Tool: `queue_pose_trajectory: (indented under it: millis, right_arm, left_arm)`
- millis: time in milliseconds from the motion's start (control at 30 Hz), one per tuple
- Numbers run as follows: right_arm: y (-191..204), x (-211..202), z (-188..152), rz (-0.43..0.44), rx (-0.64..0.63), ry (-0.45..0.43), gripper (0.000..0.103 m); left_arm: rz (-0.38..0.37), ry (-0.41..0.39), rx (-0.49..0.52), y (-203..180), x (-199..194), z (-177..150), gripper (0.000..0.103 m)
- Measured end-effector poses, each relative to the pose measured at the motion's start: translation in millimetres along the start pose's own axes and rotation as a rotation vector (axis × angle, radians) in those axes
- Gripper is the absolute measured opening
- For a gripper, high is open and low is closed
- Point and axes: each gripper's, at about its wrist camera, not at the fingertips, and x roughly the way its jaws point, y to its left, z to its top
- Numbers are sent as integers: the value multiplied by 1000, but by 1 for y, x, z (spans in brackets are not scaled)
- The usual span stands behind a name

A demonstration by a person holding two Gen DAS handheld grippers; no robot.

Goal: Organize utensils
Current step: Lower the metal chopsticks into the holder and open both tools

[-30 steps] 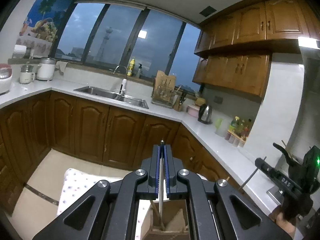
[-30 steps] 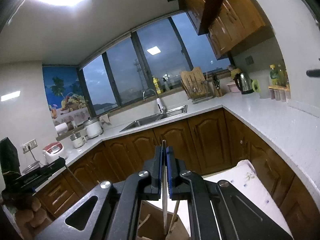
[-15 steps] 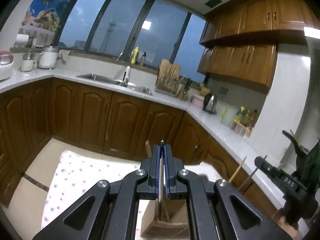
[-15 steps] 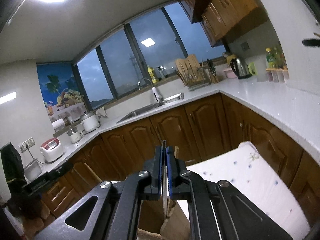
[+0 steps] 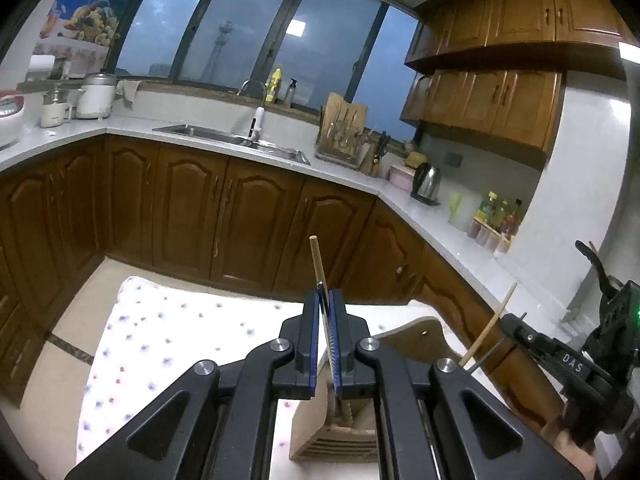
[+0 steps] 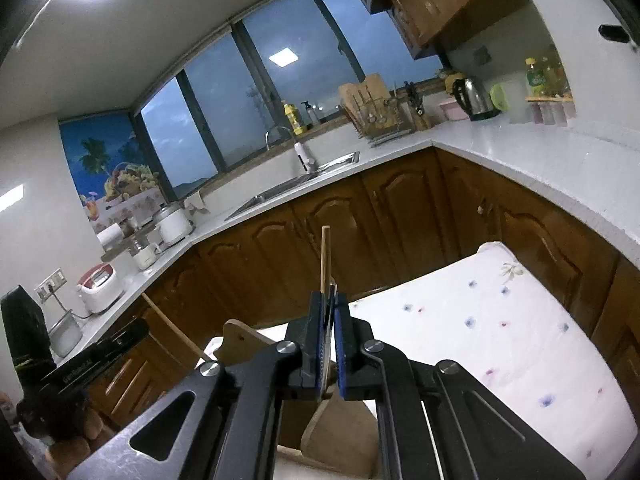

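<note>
Each gripper is pinching a slim, round wooden chopstick, upright along its fingers: the left gripper [image 5: 325, 340] one chopstick [image 5: 318, 264], the right gripper [image 6: 329, 344] another chopstick [image 6: 325, 258]. Directly below both is sitting the slotted wooden holder [image 5: 340, 432] on the dotted white cloth [image 5: 168, 340], about equally near either hand.

Left hand-held gripper [image 5: 325, 312], right hand-held gripper [image 6: 330, 312]: both clamped, level.

A tabletop [image 5: 168, 344] under a white cloth with small floral dots lies below and beyond the fingers; a wooden utensil holder [image 5: 420, 344] stands directly on it, just past the fingertips.
</note>
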Motion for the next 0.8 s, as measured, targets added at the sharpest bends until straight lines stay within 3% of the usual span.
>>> queue_pose_trajectory:
  millis: [333, 500, 533, 567, 600, 633, 733, 800]
  right_arm:
    - [0, 1, 2, -2, -1, 18, 5]
    - [-1, 1, 2, 4, 12, 25, 12]
    - [-2, 1, 1, 6, 17, 26, 18]
    - [-3, 0, 1, 7, 23, 25, 35]
    - [-5, -1, 2, 15, 32, 20, 46]
    - [-7, -4, 2, 24, 42, 9, 61]
    - [-10, -13, 2, 28, 58, -15, 68]
    - [-11, -18, 4, 32, 68, -23, 78]
  left_arm:
    - [10, 4, 4, 1, 1, 1, 4]
    - [8, 11, 11, -1, 1, -1, 4]
    - [7, 14, 12, -1, -1, 0, 5]
    - [8, 15, 13, -2, -1, -1, 9]
    - [12, 15, 15, -3, -2, 0, 12]
    - [10, 13, 16, -3, -4, 0, 21]
    - [18, -2, 19, -3, -10, -2, 35]
    - [22, -2, 22, -4, -14, -5, 45]
